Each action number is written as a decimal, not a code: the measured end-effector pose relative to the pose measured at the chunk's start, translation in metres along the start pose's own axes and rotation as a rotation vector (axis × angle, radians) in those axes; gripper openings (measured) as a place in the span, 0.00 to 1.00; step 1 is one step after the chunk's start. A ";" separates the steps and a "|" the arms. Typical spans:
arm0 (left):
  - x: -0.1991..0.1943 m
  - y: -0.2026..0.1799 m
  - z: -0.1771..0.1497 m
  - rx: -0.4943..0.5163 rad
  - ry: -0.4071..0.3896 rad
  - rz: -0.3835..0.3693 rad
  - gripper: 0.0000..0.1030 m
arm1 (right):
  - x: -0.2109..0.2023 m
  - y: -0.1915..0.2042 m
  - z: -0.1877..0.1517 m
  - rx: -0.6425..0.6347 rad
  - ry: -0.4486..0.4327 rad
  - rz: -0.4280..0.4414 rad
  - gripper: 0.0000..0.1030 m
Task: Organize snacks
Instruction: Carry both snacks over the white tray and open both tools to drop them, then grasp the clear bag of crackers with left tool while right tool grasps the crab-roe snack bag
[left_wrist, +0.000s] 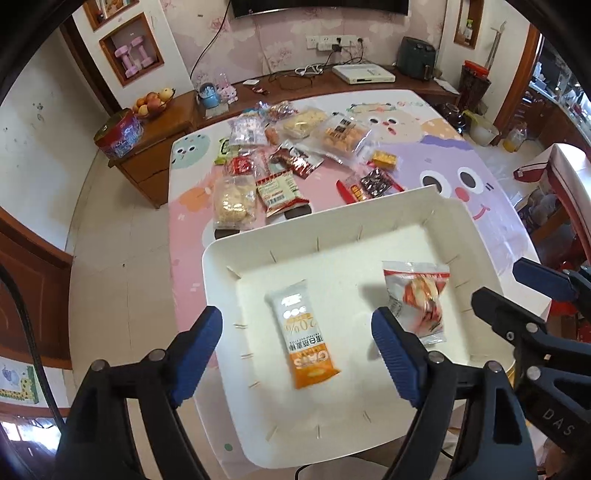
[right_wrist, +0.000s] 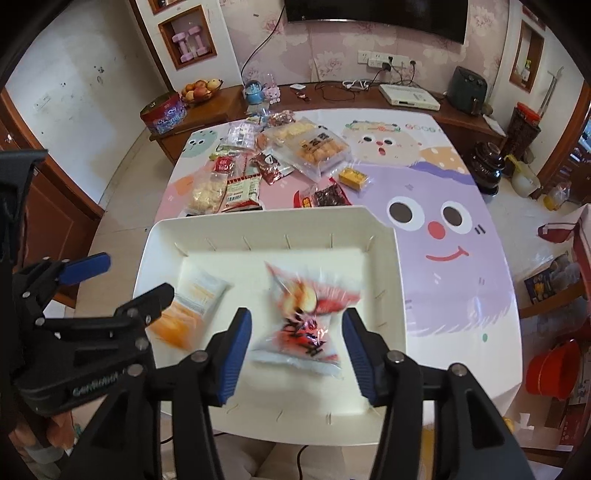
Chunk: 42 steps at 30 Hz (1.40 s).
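Both grippers hang over the white tray (left_wrist: 221, 266), jaws spread wide, nothing gripped.

Left gripper (left_wrist: 297, 350) sits above the orange-and-white oat bar (left_wrist: 303, 336), lying flat on the tray floor. Right gripper (right_wrist: 297, 350) frames the red-and-clear snack packet (right_wrist: 303, 325), blurred, so whether it rests on the tray is unclear. Beyond the tray's far rim, the pile of snacks (left_wrist: 288, 155) is spread over the cartoon tablecloth (left_wrist: 461, 177).
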<state>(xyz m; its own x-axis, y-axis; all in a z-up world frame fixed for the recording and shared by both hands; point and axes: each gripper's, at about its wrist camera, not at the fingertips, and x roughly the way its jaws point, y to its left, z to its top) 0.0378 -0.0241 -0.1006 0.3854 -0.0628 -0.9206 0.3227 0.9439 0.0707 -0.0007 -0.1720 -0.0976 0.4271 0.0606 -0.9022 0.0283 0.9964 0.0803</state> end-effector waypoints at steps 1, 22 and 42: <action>-0.002 0.000 0.000 0.003 -0.005 0.004 0.80 | -0.002 0.002 0.000 -0.005 -0.009 -0.006 0.54; -0.007 0.011 -0.004 -0.040 -0.022 0.010 0.80 | -0.020 0.023 0.004 -0.075 -0.063 -0.039 0.55; -0.031 0.032 0.009 -0.023 -0.190 0.087 0.81 | -0.020 0.042 0.025 -0.127 -0.090 -0.066 0.55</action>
<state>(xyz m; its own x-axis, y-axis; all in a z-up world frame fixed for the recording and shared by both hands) 0.0442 0.0047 -0.0667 0.5679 -0.0383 -0.8222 0.2622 0.9553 0.1366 0.0147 -0.1330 -0.0652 0.5076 -0.0053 -0.8616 -0.0530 0.9979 -0.0374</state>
